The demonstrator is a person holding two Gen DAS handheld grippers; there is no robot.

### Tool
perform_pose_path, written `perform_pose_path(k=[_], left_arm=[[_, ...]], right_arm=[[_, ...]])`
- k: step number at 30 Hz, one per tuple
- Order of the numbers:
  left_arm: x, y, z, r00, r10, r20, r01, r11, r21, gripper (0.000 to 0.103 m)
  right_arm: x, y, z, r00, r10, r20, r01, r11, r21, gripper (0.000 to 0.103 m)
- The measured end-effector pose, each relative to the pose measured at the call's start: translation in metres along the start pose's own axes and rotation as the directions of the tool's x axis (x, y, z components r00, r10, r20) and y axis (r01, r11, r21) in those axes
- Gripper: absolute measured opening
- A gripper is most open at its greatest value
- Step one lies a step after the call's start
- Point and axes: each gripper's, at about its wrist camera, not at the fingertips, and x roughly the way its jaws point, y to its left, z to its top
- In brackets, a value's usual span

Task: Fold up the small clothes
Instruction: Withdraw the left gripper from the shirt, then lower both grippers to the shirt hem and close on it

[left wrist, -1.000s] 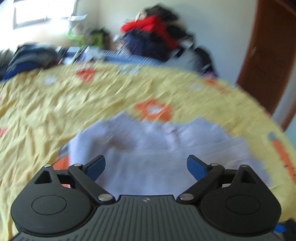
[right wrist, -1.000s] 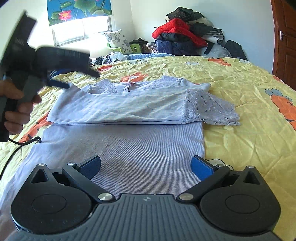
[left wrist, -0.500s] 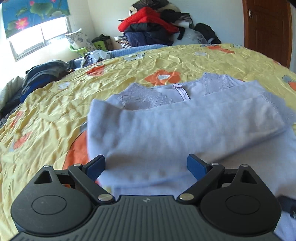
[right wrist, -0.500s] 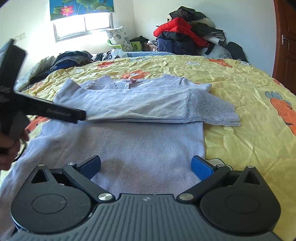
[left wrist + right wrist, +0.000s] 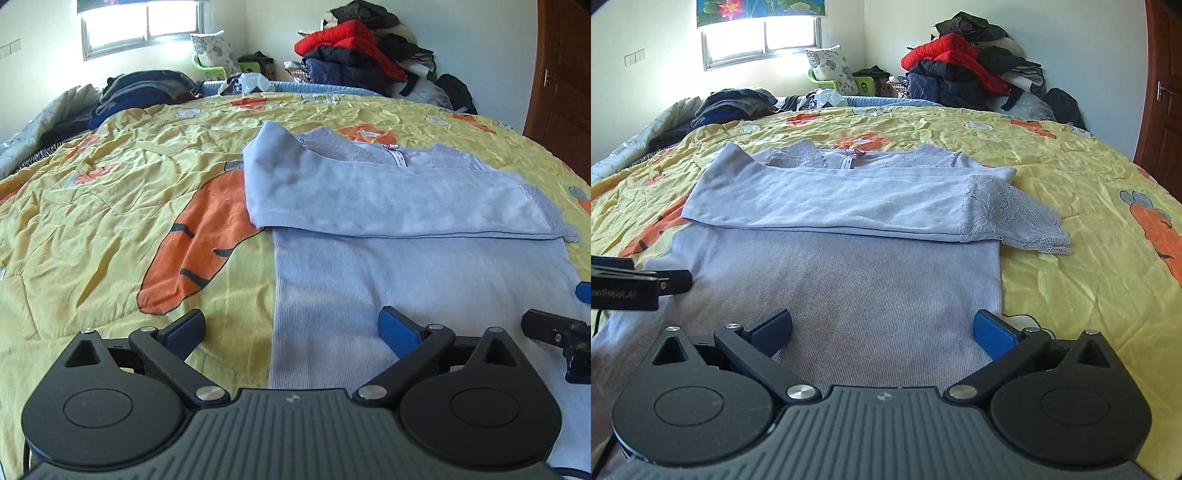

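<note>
A pale lilac long-sleeved top (image 5: pixel 849 280) lies flat on the yellow bedspread (image 5: pixel 1089 258), neck away from me. Both sleeves (image 5: pixel 842 205) are folded across the chest, with a lace cuff (image 5: pixel 1012 218) sticking out on the right. My right gripper (image 5: pixel 882 328) is open and empty, low over the hem at the top's right edge. My left gripper (image 5: pixel 291 326) is open and empty over the hem's left edge (image 5: pixel 275 314). The top also shows in the left wrist view (image 5: pixel 424 280). Each gripper shows at the edge of the other's view (image 5: pixel 635 286) (image 5: pixel 554 332).
A pile of red and dark clothes (image 5: pixel 964 74) sits at the far end of the bed. More dark clothes (image 5: pixel 735 103) lie at the far left. A wooden door (image 5: pixel 1163 92) stands on the right. A window (image 5: pixel 761 37) is on the back wall.
My left gripper has swung down from over the sleeves to the hem's left edge, still open. The right gripper has stayed put. The top has not moved.
</note>
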Motion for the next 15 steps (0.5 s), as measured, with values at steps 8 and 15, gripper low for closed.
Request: perform_pose_path(k=[8, 15], left_arm=[[-0.005, -0.003, -0.006, 1.0, 0.016, 0.01, -0.016, 1.0, -0.005, 0.103], [-0.012, -0.003, -0.013, 1.0, 0.015, 0.016, -0.015, 1.0, -0.004, 0.103]], right_arm=[[0.0, 0.005, -0.001, 1.0, -0.018, -0.016, 0.018, 0.999, -0.038, 0.103], [-0.007, 0.005, -0.006, 1.0, -0.009, -0.019, 0.008, 0.999, -0.05, 0.103]])
